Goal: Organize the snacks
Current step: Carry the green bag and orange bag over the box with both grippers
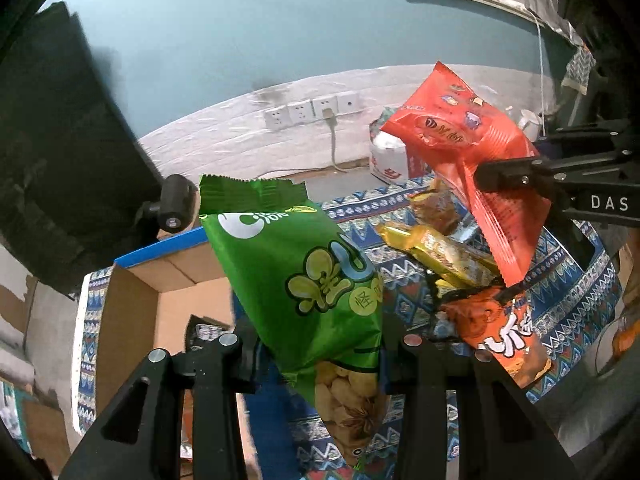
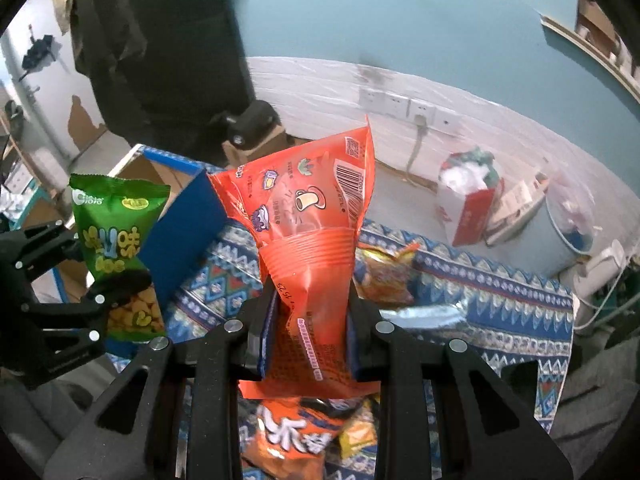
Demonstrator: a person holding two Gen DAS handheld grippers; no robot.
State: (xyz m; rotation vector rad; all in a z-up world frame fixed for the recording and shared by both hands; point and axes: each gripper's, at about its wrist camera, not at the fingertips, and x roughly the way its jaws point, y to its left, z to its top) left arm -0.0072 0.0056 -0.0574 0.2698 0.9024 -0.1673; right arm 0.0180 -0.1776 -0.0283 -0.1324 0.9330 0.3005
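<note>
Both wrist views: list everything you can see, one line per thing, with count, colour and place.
green snack bag: one, green, held up in the left gripper
red snack bag: one, red-orange, held up in the right gripper
orange snack bag: one, orange, lying on the cloth
gold wrapped snack: one, gold, on the pile under the red bag
cardboard box: one, brown with blue rim, open, left of the cloth
patterned cloth: one, blue with white and red, covering the surface
wall sockets: a row, white, on the far wall
red and white bag: one, on the floor by the wall
left gripper: black, jaws shut on the green bag
right gripper: black, jaws shut on the red bag
</note>
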